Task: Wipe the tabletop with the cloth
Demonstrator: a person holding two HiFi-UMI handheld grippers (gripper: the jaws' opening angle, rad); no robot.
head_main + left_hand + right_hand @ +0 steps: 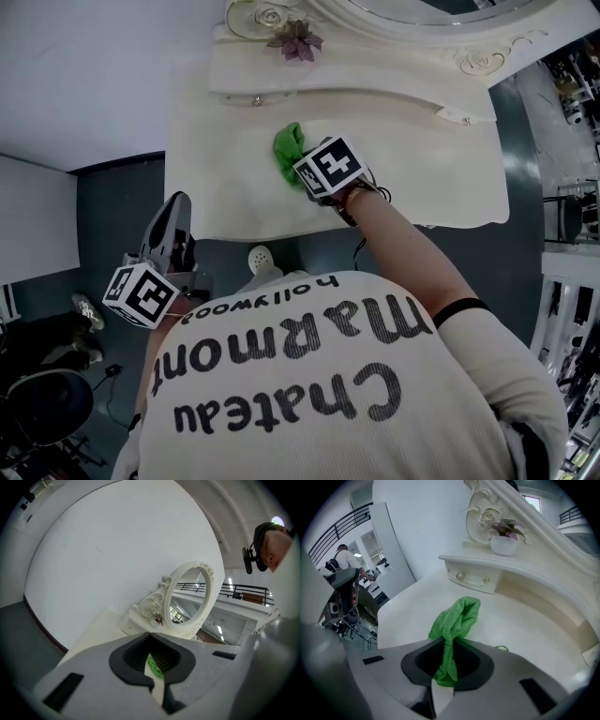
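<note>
A green cloth [287,150] lies bunched on the cream tabletop [225,178] of a dressing table. My right gripper [305,173] is over the table's middle, shut on the cloth [452,630], which hangs forward from between its jaws and rests on the tabletop [408,616]. My left gripper [173,225] hangs off the table's near left edge, shut with nothing held. In the left gripper view a sliver of the green cloth [153,667] shows far off through the slit of its jaws, and the left gripper [152,674] points up toward the mirror.
An ornate oval mirror [190,597] stands at the back of the table. A small potted plant [297,42] sits on the raised drawer shelf [487,566]. Chairs and gear [47,375] stand on the dark floor at the left. A person [344,557] is far off.
</note>
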